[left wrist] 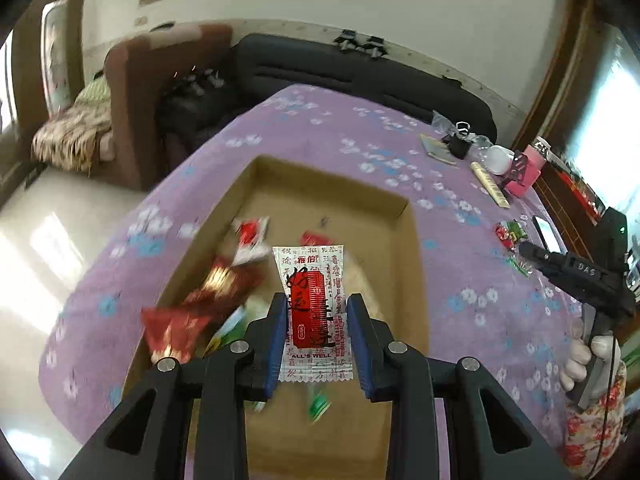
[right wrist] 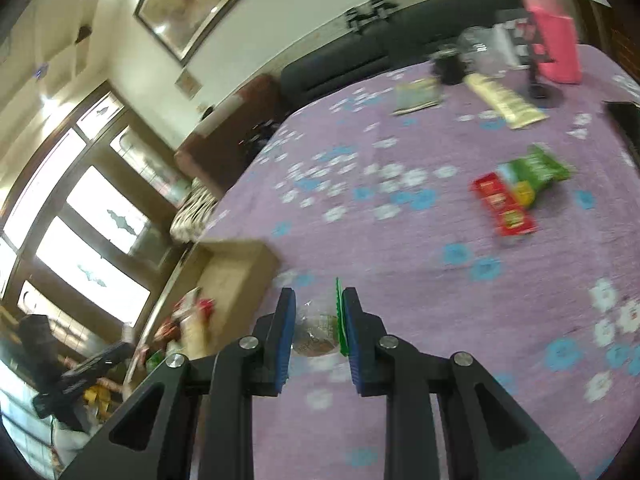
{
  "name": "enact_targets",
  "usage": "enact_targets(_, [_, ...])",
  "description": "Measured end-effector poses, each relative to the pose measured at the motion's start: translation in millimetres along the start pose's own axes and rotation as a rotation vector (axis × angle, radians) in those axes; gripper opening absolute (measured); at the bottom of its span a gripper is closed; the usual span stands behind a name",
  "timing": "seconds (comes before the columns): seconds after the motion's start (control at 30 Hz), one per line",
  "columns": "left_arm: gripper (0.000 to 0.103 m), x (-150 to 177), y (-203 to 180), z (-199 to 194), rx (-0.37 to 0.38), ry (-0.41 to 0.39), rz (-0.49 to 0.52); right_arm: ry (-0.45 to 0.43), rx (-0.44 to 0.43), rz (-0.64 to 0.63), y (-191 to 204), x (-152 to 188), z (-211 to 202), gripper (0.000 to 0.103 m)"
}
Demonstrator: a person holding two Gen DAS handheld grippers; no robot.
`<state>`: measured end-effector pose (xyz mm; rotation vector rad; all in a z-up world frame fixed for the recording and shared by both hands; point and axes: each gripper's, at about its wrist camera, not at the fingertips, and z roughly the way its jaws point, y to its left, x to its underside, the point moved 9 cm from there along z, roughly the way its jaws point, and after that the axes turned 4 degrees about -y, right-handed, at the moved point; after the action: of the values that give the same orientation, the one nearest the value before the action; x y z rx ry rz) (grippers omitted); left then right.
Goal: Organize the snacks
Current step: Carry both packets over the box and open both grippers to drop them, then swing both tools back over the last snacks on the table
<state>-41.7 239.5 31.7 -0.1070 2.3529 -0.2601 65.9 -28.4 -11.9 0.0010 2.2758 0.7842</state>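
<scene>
Left tongs: clenched on red-and-white packet, above box holding loose snacks. Right tongs: clenched on clear wrapped snack over purple tabletop; red packet and green packet on tabletop beyond.

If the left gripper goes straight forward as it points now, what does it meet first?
Probably the snacks inside the cardboard box, since the left gripper, shut on the white-and-red packet, points into it; depth is unclear.
</scene>
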Motion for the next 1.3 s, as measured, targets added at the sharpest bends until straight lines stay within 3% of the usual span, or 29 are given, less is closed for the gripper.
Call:
enact_targets(0.17, [0.032,33.4,0.5,9.5,0.039,0.064,-0.007,0.075,-0.045,-0.08,61.3,21.2,22.9,0.023])
enact_targets(0.43, [0.034,60.9,3.3,7.1,0.027,0.114,0.027,0.214,-0.073,-0.216,134.9,71.6,68.8,0.023])
enact_targets(0.47, [0.036,60.6,4.2,4.6,0.032,0.108,0.025,0.234,-0.07,-0.232,141.7,78.9,75.6,0.023])
enact_targets(0.53, [0.049,58.0,5.6,-2.2,0.035,0.089,0.03,0.266,-0.063,-0.256,151.4,89.6,87.0,0.023])
enact_targets(0.67, [0.059,50.7,6.9,-15.2,0.039,0.041,0.038,0.311,-0.047,-0.291,163.7,109.1,101.5,0.026])
enact_targets(0.8, [0.068,41.3,11.5,-27.1,0.046,-0.013,0.011,0.286,-0.035,-0.288,167.1,108.0,98.6,0.03])
enact_targets(0.93, [0.074,25.8,12.8,-48.4,0.044,-0.117,0.005,0.217,-0.012,-0.304,165.0,92.9,82.2,0.041])
enact_targets(1.0, [0.079,13.2,9.1,-68.4,0.031,-0.208,0.015,0.178,-0.008,-0.301,161.4,83.5,71.1,0.042])
enact_targets(1.1, [0.102,-6.4,-1.7,-106.6,0.001,-0.387,0.033,0.113,0.003,-0.296,153.4,69.9,50.1,0.043])
enact_targets(1.17, [0.103,-13.8,-10.2,-121.6,0.048,-0.466,0.042,0.075,0.016,-0.294,147.7,63.1,39.2,0.049])
enact_targets(1.23, [0.103,-14.5,-15.1,-115.0,0.073,-0.44,0.015,0.026,0.048,-0.305,139.7,55.7,27.1,0.05])
enact_targets(1.3, [0.103,-10.2,-17.4,-95.2,0.011,-0.373,0.034,-0.021,0.1,-0.336,131.0,49.9,16.6,0.052])
